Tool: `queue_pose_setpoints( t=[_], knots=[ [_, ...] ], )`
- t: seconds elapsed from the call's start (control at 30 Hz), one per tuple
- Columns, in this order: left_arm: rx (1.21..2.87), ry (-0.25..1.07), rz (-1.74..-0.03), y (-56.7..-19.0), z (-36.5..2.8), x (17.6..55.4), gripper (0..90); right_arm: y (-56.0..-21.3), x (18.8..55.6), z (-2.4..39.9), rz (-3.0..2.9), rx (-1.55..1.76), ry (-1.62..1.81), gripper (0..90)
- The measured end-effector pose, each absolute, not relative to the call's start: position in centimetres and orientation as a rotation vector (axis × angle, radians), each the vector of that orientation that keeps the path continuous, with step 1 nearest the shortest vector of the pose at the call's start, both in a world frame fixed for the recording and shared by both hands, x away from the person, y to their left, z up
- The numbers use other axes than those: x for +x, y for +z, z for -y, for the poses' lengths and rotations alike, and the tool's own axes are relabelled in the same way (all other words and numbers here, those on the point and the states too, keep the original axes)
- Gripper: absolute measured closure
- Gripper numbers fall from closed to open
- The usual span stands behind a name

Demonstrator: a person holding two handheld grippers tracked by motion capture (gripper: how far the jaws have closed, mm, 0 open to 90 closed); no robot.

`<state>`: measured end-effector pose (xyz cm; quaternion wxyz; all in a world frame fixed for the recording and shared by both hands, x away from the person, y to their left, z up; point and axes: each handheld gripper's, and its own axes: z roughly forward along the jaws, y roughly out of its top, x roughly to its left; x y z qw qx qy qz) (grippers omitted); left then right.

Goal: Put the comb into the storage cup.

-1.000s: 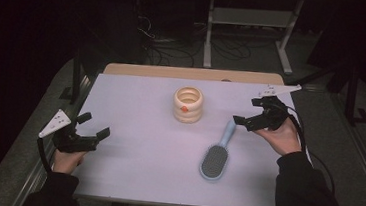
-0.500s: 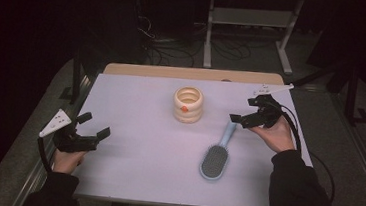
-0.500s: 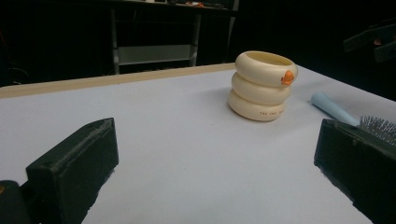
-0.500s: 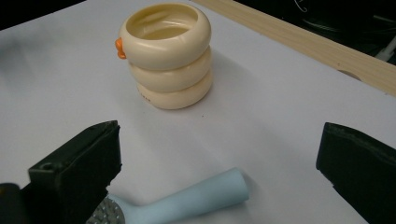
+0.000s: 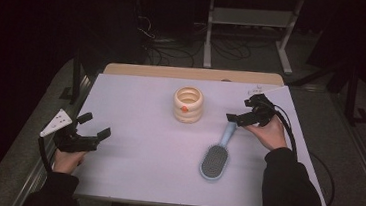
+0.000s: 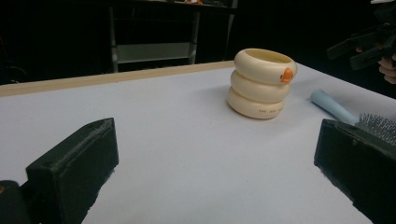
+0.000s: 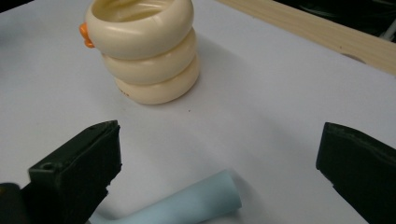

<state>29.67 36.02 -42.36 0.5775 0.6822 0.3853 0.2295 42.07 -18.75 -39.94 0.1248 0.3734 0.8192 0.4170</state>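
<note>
Over the right side of the bench [image 5: 136,99], the right tool [image 5: 244,117] is hovering above the pale blue handle end of the brush [image 5: 216,158], its jaws spread wide and empty. From the right gripper view, the handle tip [image 7: 201,200] is lying low between the two jaws, not yet touched, with the cream holder [image 7: 149,51] standing just beyond it. The brush is lying flat, bristles up, its head toward the person and its handle pointing toward the holder [image 5: 188,104], near it but apart.

Judging by this, the step in hand is the approach for a grasp on the handle. The next move is calling for the tool to be lowered until the handle sits squarely between the jaws, then pressed together on it; the handle is round and smooth, so an off-centre pinch is likely to let it roll.

At the near left edge, the left tool [image 5: 92,138] is resting idle, jaws spread and holding nothing, aimed across the bench at the holder [image 6: 261,84].
</note>
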Motion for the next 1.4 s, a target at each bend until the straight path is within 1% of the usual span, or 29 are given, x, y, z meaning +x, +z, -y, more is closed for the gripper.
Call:
queue_pose_setpoints(
  t=[0.07,0.13,0.23,0.43,0.53,0.57,0.6,0.63,0.83,0.87,0.9,0.93,1.07,1.1,1.13,1.2,1.4],
  knots=[
    [1.596,0.535,-0.901,-42.4,-36.0,29.7,0.0,-40.3,42.3,18.7,-2.383,1.095,1.207,0.1],
    [1.596,0.534,-0.9,-42.4,-36.0,29.7,0.0,-40.5,42.5,18.6,-2.396,1.087,1.215,4.1],
    [1.595,0.535,-0.899,-42.4,-36.0,29.7,0.0,-40.8,42.7,18.4,-2.395,1.088,1.226,6.3],
    [1.597,0.533,-0.902,-42.4,-36.0,29.7,0.0,-41.3,43.0,18.1,-2.396,1.07,1.258,14.2],
    [1.596,0.532,-0.903,-42.4,-36.0,29.7,0.0,-41.4,43.1,17.9,-2.415,1.059,1.253,20.0],
    [1.596,0.532,-0.903,-42.4,-36.0,29.7,0.0,-41.4,43.1,17.9,-2.415,1.059,1.253,20.0],
    [1.596,0.531,-0.904,-42.4,-36.0,29.7,0.0,-41.5,43.1,17.9,-2.42,1.052,1.251,22.8],
    [1.596,0.531,-0.903,-42.4,-36.0,29.7,0.0,-41.6,43.2,17.8,-2.426,1.041,1.24,32.4],
    [1.598,0.531,-0.902,-42.4,-35.9,29.7,0.0,-41.7,43.1,17.5,-2.401,1.045,1.207,51.2],
    [1.598,0.53,-0.902,-42.4,-35.9,29.7,0.0,-41.7,43.1,17.5,-2.401,1.045,1.207,51.2],
    [1.599,0.53,-0.901,-42.4,-35.9,29.7,0.0,-41.8,43.2,17.4,-2.402,1.045,1.182,59.0],
    [1.599,0.528,-0.901,-42.4,-35.9,29.7,0.0,-41.9,43.2,17.4,-2.404,1.051,1.171,63.6],
    [1.599,0.525,-0.901,-42.4,-35.9,29.8,0.0,-42.3,43.4,17.3,-2.428,1.064,1.143,77.6],
    [1.599,0.526,-0.901,-42.4,-35.9,29.8,0.0,-42.3,43.4,17.4,-2.434,1.068,1.15,80.1],
    [1.599,0.526,-0.901,-42.4,-35.9,29.8,0.0,-42.3,43.4,17.4,-2.434,1.068,1.15,80.1],
    [1.596,0.524,-0.901,-42.4,-35.9,29.8,0.0,-42.5,43.5,17.4,-2.448,1.071,1.166,87.4],
    [1.596,0.524,-0.9,-42.4,-35.9,29.8,0.0,-42.8,43.6,17.3,-2.482,1.059,1.153,88.8]
  ],
)
